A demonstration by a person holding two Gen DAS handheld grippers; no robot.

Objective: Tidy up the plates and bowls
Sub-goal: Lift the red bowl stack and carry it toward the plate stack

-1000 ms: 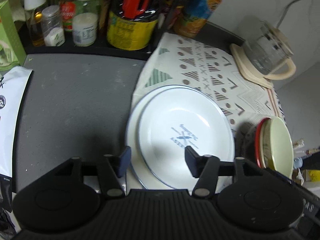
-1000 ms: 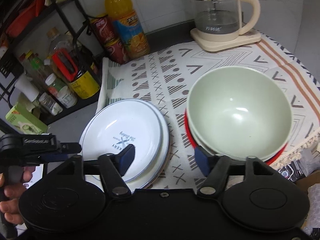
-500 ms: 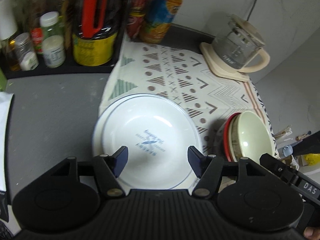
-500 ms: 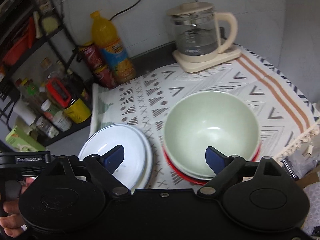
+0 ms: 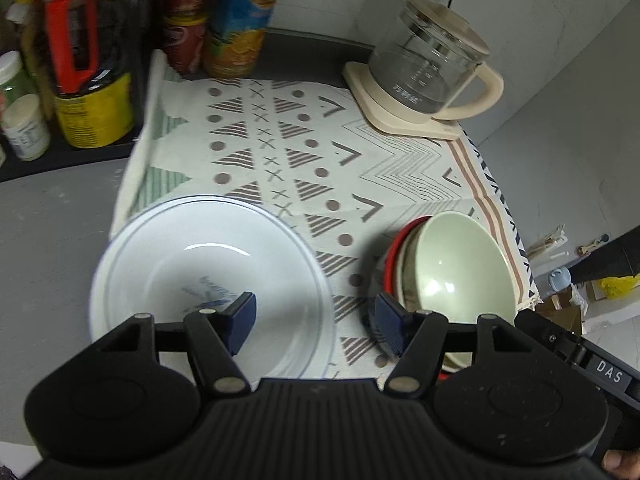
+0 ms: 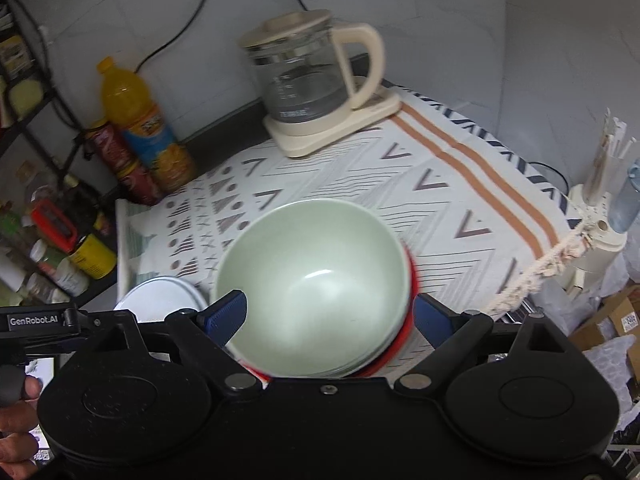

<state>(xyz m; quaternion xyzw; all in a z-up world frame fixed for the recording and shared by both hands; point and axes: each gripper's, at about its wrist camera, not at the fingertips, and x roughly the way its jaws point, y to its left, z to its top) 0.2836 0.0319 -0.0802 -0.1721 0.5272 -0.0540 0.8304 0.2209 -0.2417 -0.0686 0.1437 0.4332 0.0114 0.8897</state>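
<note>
Bowls (image 6: 316, 280) nested, plates (image 5: 208, 280) stacked beside them; both grippers have pulled back, left gripper (image 5: 314, 326) and right gripper (image 6: 330, 316) open, empty. Sorting looks finished.

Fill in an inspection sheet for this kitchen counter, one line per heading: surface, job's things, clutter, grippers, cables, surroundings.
Surface: patterned cloth over grey counter.
Job's things: white plates stacked at the cloth's edge; green bowl nested in a bowl stack.
Clutter: glass kettle, juice bottle, red cans.
Grippers: left gripper open over plates; right gripper open around bowl.
Cables: black cable on wall.
Surroundings: condiment rack.
</note>
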